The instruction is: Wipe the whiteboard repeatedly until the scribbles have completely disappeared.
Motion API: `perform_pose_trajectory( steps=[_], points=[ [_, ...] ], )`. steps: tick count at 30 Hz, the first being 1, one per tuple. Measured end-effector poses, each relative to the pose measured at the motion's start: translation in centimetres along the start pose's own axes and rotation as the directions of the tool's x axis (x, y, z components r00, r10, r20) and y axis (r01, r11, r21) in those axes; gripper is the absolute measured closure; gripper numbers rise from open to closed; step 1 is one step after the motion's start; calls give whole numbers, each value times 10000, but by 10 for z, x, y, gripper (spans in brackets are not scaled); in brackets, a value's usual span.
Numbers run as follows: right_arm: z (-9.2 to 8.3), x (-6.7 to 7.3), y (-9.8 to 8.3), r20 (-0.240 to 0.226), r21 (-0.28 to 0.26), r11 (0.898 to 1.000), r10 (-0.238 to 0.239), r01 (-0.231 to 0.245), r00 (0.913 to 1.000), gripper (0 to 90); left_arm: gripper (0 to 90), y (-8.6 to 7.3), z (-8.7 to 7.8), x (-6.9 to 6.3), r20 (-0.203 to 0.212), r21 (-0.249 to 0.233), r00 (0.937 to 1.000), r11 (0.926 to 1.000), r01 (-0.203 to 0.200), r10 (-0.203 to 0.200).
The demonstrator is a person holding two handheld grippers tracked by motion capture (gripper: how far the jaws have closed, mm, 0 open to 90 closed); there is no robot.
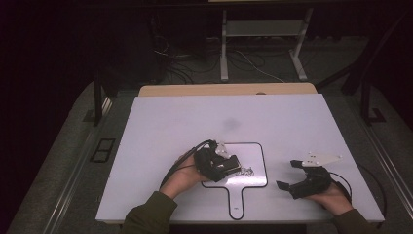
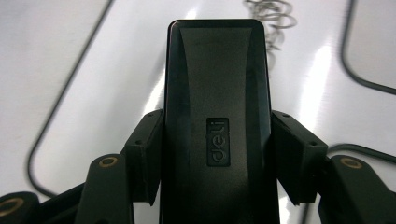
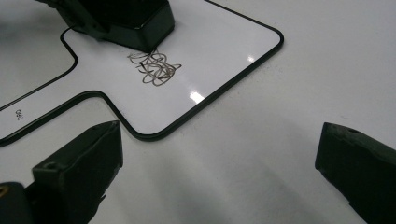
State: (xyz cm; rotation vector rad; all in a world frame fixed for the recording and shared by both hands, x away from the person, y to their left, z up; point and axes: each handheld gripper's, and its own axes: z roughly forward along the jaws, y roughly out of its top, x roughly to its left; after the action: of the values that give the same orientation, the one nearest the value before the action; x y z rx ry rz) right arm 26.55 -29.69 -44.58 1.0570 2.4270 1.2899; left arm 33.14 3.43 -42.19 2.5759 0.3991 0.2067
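Risk sits in the wipe itself. Left gripper is clenched on a black eraser, whose front end rests on the paddle-shaped whiteboard just beside the scribble — tilt it and it may skip over the ink. Right gripper hangs wide open and empty beside the board, so the unheld board could slide under the push.

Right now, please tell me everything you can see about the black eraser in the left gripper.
The black eraser is a long block with rounded corners; it looks like smooth plastic and has a small raised "deli" logo on top. The left gripper is shut on its two long sides. Its far end sits on the small whiteboard, right beside the scribble drawn there.
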Motion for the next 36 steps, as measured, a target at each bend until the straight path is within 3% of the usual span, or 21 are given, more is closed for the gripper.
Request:
perform_pose_trajectory(
  steps=[3, 9, 12, 22, 28, 31, 36],
  points=[
    [0, 0, 0, -3, 8, 10000, 7, -7, 10000, 0, 397, 0, 0, 1, -39, 28, 10000, 10000, -2, 2],
    [0, 0, 0, -1, -15, 10000, 9, -9, 10000, 0, 397, 0, -1, -11, 505, 34, 9982, 9995, -322, 320],
    [0, -1, 0, 21, -3, 10000, 20, -20, 10000, 0, 397, 0, -1, -15, 539, 25, 9979, 9993, -366, 364],
    [0, -1, 0, 48, -12, 10000, 44, -44, 10000, 0, 397, 6, 5, 4, 153, -12, 9999, 10000, -29, 29],
    [0, -1, 0, 53, -9, 10000, 41, -41, 10000, 0, 396, 9, 8, 17, 164, 11, 9998, 9999, 133, -133],
    [-1, -1, 0, 53, -10, 10000, 43, -43, 10000, 0, 396, 10, 9, 18, 232, -30, 9995, 9998, 204, -203],
    [0, -1, 0, 48, -16, 10000, 36, -35, 10000, 0, 396, 14, 10, 8, 387, 13, 9992, 10000, -41, 41]
  ],
)
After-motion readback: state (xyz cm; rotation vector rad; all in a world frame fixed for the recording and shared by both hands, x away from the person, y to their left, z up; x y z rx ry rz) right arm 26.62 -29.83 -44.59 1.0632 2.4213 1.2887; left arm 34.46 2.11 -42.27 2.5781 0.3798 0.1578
